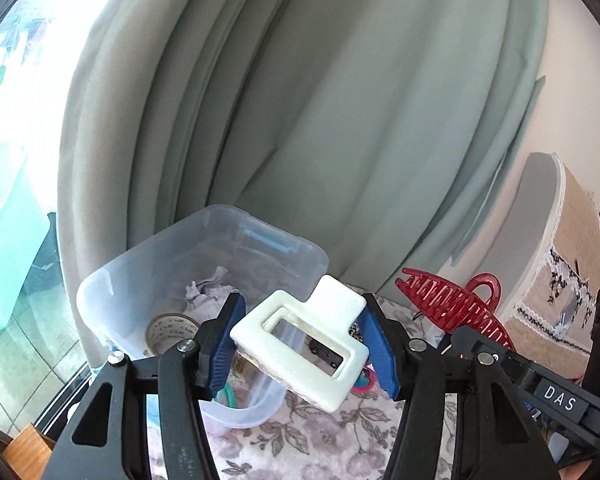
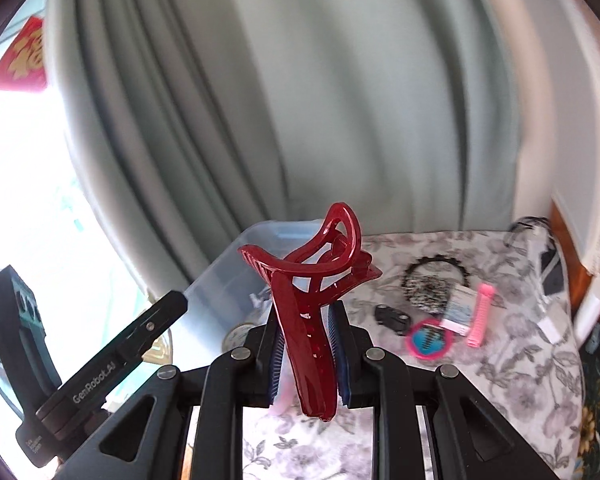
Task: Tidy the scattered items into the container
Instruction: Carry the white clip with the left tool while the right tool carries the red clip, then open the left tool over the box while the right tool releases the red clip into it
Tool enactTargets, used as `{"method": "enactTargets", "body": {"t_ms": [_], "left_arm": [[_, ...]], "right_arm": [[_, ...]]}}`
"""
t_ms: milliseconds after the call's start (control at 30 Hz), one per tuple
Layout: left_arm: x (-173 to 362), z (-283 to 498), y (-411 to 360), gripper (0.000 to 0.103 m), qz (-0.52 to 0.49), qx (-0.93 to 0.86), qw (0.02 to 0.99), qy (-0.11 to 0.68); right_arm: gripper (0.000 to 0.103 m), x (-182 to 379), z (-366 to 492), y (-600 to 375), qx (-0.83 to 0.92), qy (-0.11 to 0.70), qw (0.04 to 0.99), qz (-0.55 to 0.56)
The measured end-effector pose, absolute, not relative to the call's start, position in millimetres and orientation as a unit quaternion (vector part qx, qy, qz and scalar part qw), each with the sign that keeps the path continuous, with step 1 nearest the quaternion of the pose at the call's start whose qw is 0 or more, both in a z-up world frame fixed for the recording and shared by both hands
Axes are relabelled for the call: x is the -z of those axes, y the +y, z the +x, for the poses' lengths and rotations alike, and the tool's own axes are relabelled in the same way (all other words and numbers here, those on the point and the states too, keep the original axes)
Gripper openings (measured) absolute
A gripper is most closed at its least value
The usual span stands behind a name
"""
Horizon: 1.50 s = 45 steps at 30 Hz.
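My left gripper is shut on a white square hair clip and holds it above the near rim of a clear plastic container. The container holds a tape roll and crumpled paper. My right gripper is shut on a dark red claw hair clip, held upright in front of the container. The red clip also shows at the right of the left wrist view. The other gripper's body shows at lower left in the right wrist view.
On the floral cloth lie a pink comb, a round pink-and-blue item, a small black clip, a black hairband and a card. Grey-green curtains hang behind. A beige box stands at right.
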<state>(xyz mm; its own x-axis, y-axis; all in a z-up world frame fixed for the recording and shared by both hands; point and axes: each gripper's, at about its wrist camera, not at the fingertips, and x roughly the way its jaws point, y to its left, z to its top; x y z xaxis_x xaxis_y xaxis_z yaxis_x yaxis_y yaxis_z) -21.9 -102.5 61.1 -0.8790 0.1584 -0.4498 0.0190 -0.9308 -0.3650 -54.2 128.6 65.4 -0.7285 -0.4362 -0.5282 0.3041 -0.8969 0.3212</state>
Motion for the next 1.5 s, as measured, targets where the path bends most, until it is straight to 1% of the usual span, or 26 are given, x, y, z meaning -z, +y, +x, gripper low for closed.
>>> {"method": "enactTargets", "body": {"t_ms": [233,533,933,1500], "left_arm": [[-53,-20,-145,0.060,-0.235,-0.950,-0.001,-0.204],[-34,-32,-171,0.060,-0.252,-0.940,-0.019,-0.230],[-14,-50,-181,0.060,-0.278,-0.926,-0.017,-0.256],[-4,-65,-181,0.060,-0.294,-0.924,-0.029,-0.242]], "right_arm": [[0.024,-59,-66,64,0.908,-0.066,0.252,0.327],[0.024,-36,-96,19,0.893,-0.022,0.267,0.362],[0.024,-7,-131,-3,0.877,-0.009,0.273,0.396],[0.026,11,-147,-2,0.868,-0.021,0.266,0.420]]}}
